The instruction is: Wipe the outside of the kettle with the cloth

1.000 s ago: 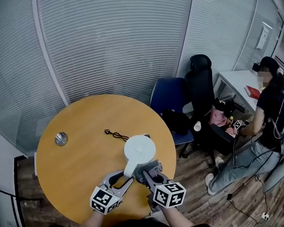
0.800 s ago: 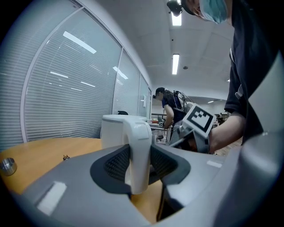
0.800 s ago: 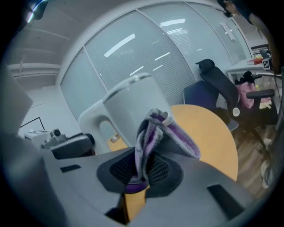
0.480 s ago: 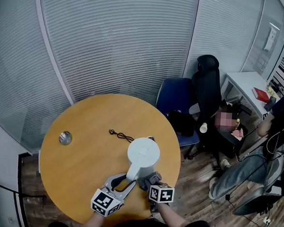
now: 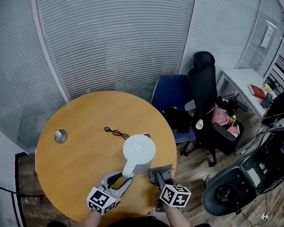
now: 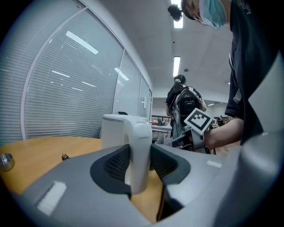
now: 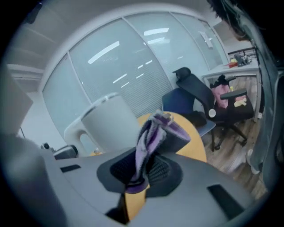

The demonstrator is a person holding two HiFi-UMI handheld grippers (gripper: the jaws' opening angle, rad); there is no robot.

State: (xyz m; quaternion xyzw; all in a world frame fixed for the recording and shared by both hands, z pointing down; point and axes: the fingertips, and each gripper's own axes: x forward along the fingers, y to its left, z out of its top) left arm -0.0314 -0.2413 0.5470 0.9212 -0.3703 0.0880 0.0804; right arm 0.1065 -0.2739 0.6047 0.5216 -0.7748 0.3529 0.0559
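Note:
A white kettle [image 5: 138, 153] stands on the round wooden table [image 5: 82, 130] near its front edge. Its handle [image 6: 138, 146] points toward me and sits between the pads of my left gripper [image 5: 116, 182], which is shut on it. My right gripper [image 5: 160, 177] is just right of the kettle, low by its side, shut on a bunched purple and grey cloth [image 7: 151, 135]. In the right gripper view the kettle [image 7: 113, 122] rises just left of the cloth. Whether the cloth touches the kettle wall I cannot tell.
A black cord [image 5: 115, 132] lies on the table behind the kettle, and a small round metal piece [image 5: 60, 136] sits at the left. A blue chair [image 5: 172, 95], a black office chair [image 5: 204, 86] and a white desk [image 5: 241, 78] stand beyond the table's right side.
My right gripper with the cloth has slid down and out to the kettle's right side. The left gripper has stayed on the handle. The person at the right is out of the view.

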